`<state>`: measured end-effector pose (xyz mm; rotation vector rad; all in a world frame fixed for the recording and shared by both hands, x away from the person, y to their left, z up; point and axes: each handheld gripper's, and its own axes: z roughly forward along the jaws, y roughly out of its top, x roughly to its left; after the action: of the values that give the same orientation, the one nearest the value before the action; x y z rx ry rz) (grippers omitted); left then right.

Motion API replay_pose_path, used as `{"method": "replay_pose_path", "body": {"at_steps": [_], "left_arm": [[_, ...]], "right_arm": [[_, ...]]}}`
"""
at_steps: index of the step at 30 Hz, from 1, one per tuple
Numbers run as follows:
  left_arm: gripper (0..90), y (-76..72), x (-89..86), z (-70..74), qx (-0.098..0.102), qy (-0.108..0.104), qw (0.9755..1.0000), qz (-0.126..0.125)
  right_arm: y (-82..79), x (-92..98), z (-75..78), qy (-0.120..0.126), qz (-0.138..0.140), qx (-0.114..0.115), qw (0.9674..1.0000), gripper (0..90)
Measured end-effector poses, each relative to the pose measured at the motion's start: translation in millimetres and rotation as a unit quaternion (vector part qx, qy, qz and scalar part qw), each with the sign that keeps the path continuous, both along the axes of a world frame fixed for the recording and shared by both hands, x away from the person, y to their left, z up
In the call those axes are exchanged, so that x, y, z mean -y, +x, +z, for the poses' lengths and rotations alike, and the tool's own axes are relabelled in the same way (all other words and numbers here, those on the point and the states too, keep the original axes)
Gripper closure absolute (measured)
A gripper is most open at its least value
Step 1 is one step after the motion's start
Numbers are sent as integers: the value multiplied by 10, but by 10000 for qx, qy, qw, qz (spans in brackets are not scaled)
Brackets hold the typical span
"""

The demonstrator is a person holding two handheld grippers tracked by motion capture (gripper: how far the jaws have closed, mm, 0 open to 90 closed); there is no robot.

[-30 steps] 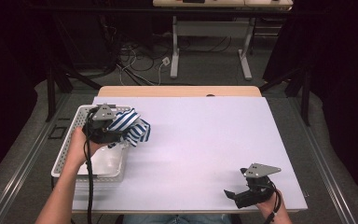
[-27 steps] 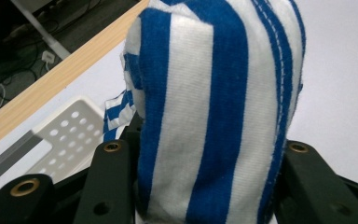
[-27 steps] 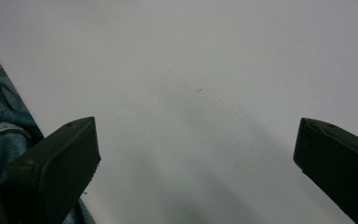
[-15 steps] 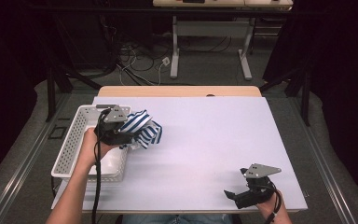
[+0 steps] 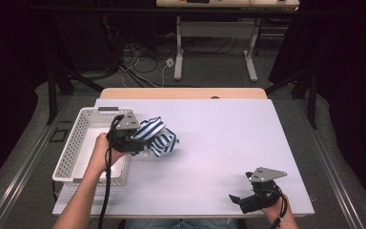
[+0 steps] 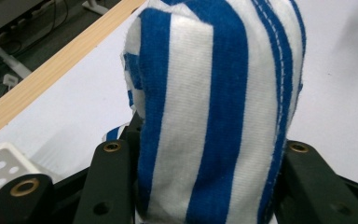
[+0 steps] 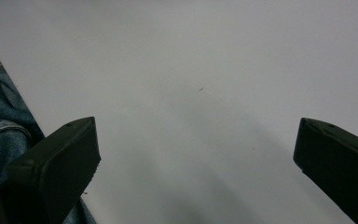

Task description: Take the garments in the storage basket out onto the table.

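A blue-and-white striped cloth (image 5: 155, 137) is bunched up just right of the white basket (image 5: 76, 143), over the white table. My left gripper (image 5: 138, 140) is shut on the striped cloth, which fills the space between its black jaws in the left gripper view (image 6: 214, 116). My right gripper (image 5: 238, 200) rests near the table's front right edge, open, with nothing between its jaws; in the right gripper view its two fingertips (image 7: 56, 168) stand wide apart over bare table.
The white perforated basket stands at the table's left edge. A wooden strip (image 5: 181, 93) runs along the table's far edge. Desk legs and cables (image 5: 181, 57) lie on the floor beyond. Blue jeans (image 7: 0, 126) show below the table's front edge.
My left gripper has carried the striped cloth rightward from over the basket to over the table. The right gripper has stayed in place.
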<state>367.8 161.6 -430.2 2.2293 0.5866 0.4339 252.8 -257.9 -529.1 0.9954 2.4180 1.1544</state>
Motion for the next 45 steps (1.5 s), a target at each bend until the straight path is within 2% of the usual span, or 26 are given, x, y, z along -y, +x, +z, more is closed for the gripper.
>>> {"method": "replay_pose_path", "body": {"at_steps": [2, 10, 14, 20, 21, 25, 29, 30, 45], "left_arm": [[562, -1, 24, -16, -26, 0, 10000, -22], [561, 3, 137, -97, -76, 19, 9999, -149], [562, 1, 200, -131, -9, -25, 9998, -177], [562, -6, 281, -188, -80, 30, 9996, -268], [561, -4, 297, -208, -36, -19, 9996, -263], [561, -3, 338, -244, -70, 27, 9994, -327], [560, -7, 384, -280, -12, 14, 9994, -353], [560, -11, 401, -295, 0, -22, 9995, -322], [558, 23, 607, -510, -91, 117, 9990, -432]], "right_arm": [[-11, 2, 8, -34, -18, -50, 10000, 0], [-13, -7, 6, -31, 25, 9, 10000, 0], [-6, -2, 5, -55, 53, -1, 10000, 0], [-10, -9, 6, -34, 43, 7, 10000, 0], [-10, -6, 8, -65, 45, -17, 10000, 0], [-8, 0, 7, -59, 16, 0, 10000, 0], [-5, -3, 8, -69, 42, -7, 10000, 0], [-9, -4, 14, -108, 49, -63, 9999, 0], [-2, 2, 6, -90, 40, -33, 9999, 0]]}}
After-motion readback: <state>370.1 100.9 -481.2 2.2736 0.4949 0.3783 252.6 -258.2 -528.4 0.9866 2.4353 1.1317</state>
